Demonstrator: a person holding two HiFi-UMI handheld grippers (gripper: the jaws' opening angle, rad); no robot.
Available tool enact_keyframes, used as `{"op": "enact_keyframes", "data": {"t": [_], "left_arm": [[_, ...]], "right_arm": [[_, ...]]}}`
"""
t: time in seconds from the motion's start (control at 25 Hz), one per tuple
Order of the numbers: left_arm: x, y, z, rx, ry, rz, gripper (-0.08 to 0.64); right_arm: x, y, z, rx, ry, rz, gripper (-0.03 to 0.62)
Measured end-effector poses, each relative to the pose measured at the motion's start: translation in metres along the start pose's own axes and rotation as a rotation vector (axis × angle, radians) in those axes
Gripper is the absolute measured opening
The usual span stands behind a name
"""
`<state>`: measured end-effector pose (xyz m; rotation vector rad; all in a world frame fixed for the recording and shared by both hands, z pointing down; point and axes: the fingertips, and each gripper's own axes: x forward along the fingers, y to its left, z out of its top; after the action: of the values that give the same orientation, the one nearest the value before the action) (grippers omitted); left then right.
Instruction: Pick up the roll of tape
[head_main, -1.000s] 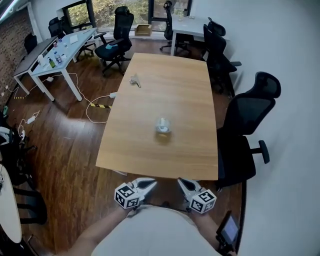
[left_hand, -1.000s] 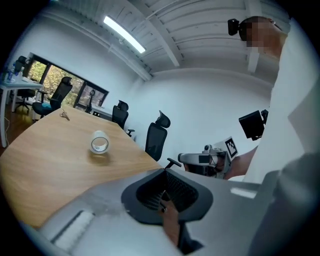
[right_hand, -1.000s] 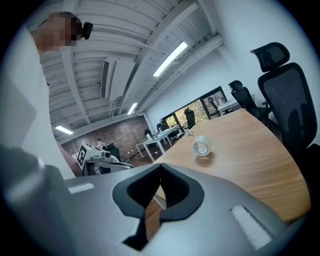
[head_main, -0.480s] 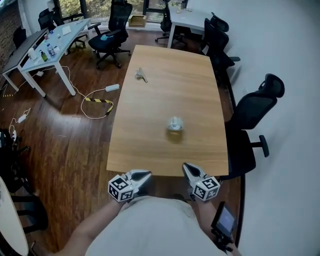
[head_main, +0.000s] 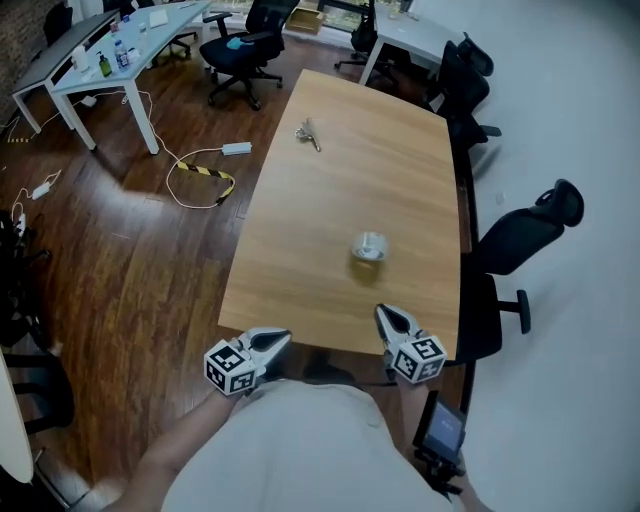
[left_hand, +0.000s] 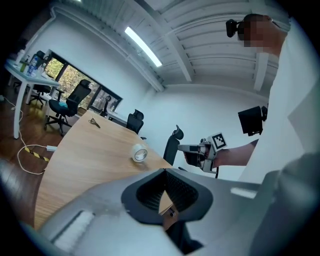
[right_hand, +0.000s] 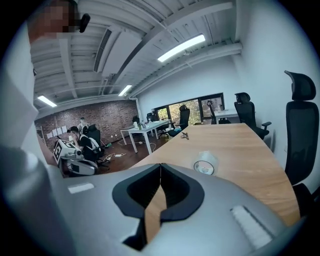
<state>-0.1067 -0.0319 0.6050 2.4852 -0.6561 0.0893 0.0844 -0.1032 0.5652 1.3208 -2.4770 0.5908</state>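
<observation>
We see the roll of tape (head_main: 369, 246) standing on its rim mid-table (head_main: 300, 250), its open core facing us along the table's length, while our left gripper (head_main: 283, 337) and right gripper (head_main: 384, 312) hover at the near edge, jaws closed and empty.

Tiny metal thing (head_main: 309, 133) at the far end of the surface (head_main: 300, 250) is way too small to identify. The white desk (head_main: 150, 40) gets cropped by the top edge. Both hands are hidden under the left hand-held gripper (head_main: 283, 338) and right hand-held gripper (head_main: 385, 313).
</observation>
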Motion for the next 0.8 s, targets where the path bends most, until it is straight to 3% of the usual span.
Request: {"op": "enact_keyframes", "data": {"t": [0.32,0.52,0.8], "left_arm": [[0.009,0.022,0.015,-0.023,-0.012,0.06,0.006],[0.047,0.023,0.034,0.01,0.01,0.04,0.006],[0.09,0.022,0.058,-0.038,-0.007,0.039,0.006]], "right_arm": [[0.027,-0.039,0.021,-0.143,0.077,-0.011,0.008],[0.036,-0.069,0.015,-0.126,0.106,-0.018,0.009],[0.043,-0.102,-0.002,-0.056,0.127,-0.009,0.009]]}}
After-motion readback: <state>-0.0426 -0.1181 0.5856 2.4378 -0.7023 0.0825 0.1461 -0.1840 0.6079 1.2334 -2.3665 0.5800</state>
